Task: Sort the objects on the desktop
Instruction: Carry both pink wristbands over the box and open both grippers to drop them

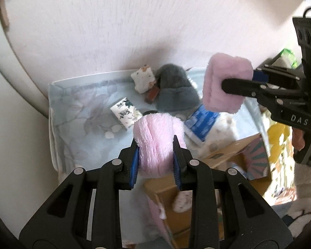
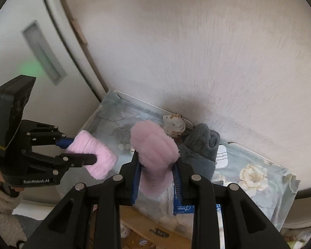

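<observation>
Above the floral cloth: your two grippers.
Left gripper: pinching a pink sock.
Right gripper: pinching another pink sock.

Soft, even daylight with a dim shadow on the pale wall, slight motion blur throughout, and strong fisheye bending with black corners.

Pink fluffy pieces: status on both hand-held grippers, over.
Left hand-held gripper shut on a pink fluffy piece. Right hand-held gripper shut on a second pink piece. Both lifted clear of the floral cloth; nothing between them.
</observation>
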A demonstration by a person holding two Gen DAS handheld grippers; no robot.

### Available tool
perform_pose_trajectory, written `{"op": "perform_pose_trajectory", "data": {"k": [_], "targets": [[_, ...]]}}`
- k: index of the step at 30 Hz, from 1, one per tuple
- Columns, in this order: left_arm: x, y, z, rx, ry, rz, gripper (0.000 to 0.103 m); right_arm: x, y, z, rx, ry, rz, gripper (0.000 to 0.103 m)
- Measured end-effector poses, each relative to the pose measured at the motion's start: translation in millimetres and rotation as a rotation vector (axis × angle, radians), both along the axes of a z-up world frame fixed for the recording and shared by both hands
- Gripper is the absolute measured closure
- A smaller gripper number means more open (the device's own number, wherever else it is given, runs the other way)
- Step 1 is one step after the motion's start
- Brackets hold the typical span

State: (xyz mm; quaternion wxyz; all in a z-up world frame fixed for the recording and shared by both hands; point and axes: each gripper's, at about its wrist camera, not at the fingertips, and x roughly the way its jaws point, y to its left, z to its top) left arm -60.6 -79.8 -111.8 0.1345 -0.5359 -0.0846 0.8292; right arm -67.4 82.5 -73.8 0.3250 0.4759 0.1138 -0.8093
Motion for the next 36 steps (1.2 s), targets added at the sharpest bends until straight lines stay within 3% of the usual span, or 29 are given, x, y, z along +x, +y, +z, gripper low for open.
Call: {"op": "perform_pose_trajectory", "data": {"k": [6, 16, 28, 36], "targets": [[25.1, 13.5, 25.1, 0.001, 0.068, 0.033, 0.079, 31.8, 19.9, 21.8, -0.021, 0.019, 0.031, 0.077], [72.1, 39.5, 22.2, 0.053, 0.067, 0.093, 0.079, 84.6, 50.3, 0.6, 0.027, -0.027, 0.044, 0.077], [102.5, 75.2, 1.4, 0.033, 0.001, 0.102, 0.079, 113.8, 90.3, -24.1, 0.064, -0.099, 0.075, 0.077], [108.9, 91.7, -27.7, 0.028, -0.079, 0.107, 0.079, 123.0, 91.9, -38.1, 0.096, -0.139, 0.132, 0.077]]}}
